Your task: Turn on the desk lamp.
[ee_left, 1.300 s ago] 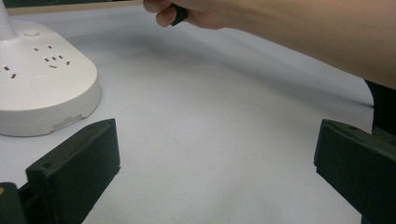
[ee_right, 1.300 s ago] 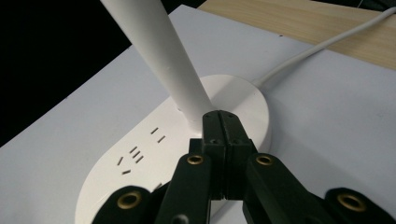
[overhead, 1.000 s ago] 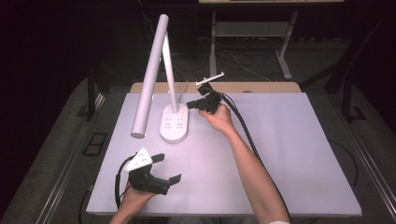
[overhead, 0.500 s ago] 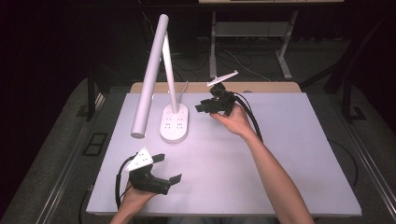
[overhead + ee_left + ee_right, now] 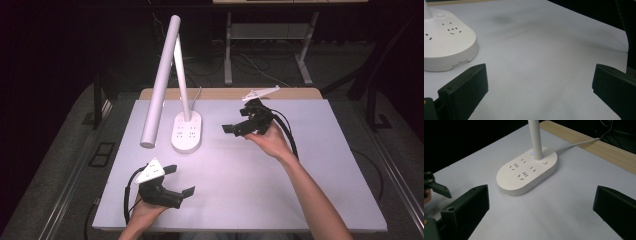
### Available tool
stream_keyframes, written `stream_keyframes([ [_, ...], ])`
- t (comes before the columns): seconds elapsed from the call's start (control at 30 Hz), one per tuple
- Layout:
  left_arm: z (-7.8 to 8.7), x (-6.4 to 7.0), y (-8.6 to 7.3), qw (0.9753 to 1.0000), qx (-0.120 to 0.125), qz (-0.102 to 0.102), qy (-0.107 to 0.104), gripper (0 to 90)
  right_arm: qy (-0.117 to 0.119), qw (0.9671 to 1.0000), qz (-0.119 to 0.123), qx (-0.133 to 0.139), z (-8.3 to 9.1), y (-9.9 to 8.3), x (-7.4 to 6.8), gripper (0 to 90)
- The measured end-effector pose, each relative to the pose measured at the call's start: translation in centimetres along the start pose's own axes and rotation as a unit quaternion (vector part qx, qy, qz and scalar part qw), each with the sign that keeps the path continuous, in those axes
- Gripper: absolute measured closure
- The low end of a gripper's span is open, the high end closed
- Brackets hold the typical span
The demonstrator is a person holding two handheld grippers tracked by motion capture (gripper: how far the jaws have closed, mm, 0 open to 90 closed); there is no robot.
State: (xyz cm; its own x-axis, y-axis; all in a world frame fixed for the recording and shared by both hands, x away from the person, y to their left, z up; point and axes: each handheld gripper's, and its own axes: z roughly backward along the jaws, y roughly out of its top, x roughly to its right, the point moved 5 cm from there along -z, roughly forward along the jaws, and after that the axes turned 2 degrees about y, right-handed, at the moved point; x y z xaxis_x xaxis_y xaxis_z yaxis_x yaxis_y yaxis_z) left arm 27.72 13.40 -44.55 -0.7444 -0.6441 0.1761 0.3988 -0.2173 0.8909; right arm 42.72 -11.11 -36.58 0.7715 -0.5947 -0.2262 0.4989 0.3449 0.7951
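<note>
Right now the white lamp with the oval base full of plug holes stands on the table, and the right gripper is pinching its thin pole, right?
Not quite. The white lamp with the oval socket base does stand on the pale table, but the right gripper is not pinching its thin pole. In the right gripper view its black jaws stand wide apart, short of the base, holding nothing.

Left gripper (image 5: 181,181): held low near the tabletop's front-left corner, jaws spread wide with nothing between them, pointing right and slightly away from the front edge; grey plate on top, cable looping at its left. Left hand (image 5: 145,207) wrapped around the grip from below, entering over the front edge.

Right gripper (image 5: 235,126): raised toward the rear edge, right of centre, jaws parted wide and empty, pointing left. Right hand (image 5: 272,142) cupped under the body; bare forearm (image 5: 312,192) extended diagonally from the front-right.
</note>
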Motion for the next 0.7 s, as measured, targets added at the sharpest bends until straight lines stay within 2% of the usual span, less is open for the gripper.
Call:
stream_keyframes([
  [0.3,0.1,0.1,0.0,1.0,0.0,-0.002,-0.003,0.0,-0.005,1.0,-0.003,-0.003,3.0,-3.2,-0.9,0.2],
  [0.5,-0.1,0.1,0.0,1.0,-0.001,-0.003,-0.003,0.0,-0.012,0.9999,-0.002,0.002,5.1,-5.3,-1.5,0.2],
  [0.7,-0.1,0.1,0.0,1.0,-0.002,-0.006,-0.001,0.0,-0.015,0.9998,-0.012,0.011,6.9,-7.3,-1.6,0.2],
])
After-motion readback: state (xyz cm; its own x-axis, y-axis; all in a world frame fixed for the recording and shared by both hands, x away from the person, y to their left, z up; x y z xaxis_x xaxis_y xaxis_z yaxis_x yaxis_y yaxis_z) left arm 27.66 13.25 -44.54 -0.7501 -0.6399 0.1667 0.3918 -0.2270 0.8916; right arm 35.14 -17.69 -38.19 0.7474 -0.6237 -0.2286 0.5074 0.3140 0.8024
